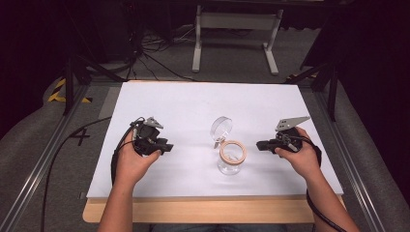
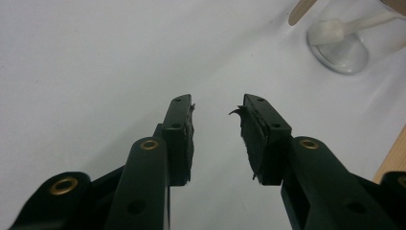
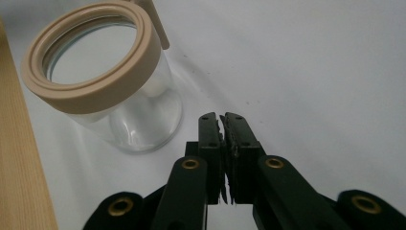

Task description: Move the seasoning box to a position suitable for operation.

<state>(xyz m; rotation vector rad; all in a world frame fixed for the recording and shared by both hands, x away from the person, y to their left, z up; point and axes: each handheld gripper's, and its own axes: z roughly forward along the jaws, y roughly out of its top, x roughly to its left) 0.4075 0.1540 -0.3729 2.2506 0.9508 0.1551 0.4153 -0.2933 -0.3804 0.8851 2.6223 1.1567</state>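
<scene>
High view, room: dark around you, grey floor [image 1: 29,145], a white frame [image 1: 237,36] beyond the far edge, black cables [image 1: 150,53] trailing near it.
Table: white sheet [image 1: 203,104] over a wooden top [image 1: 203,210] that shows along your near edge; bare apart from the jar.
Jar: clear glass jar [image 1: 231,158] stands upright near the middle front of the sheet, between your two grippers and apart from both; its beige seal ring [image 3: 91,76] sits on the mouth.
Lid: hinged glass lid [image 1: 221,128] is swung open behind the jar, leaning back.
Handling: judge it stiff, smooth, breakable and fairly light, since it looks empty; glass will likely slip between hard jaws. Take it at the beige ring or the rim under it, where the rubbery band should give grip, and steady the body before moving the lid.
Left gripper [image 2: 218,112]: jaws spread, nothing between them, resting over bare sheet left of the jar.
Right gripper [image 3: 222,117]: jaws pressed together on nothing, tips just beside the jar's base, not touching it.
</scene>
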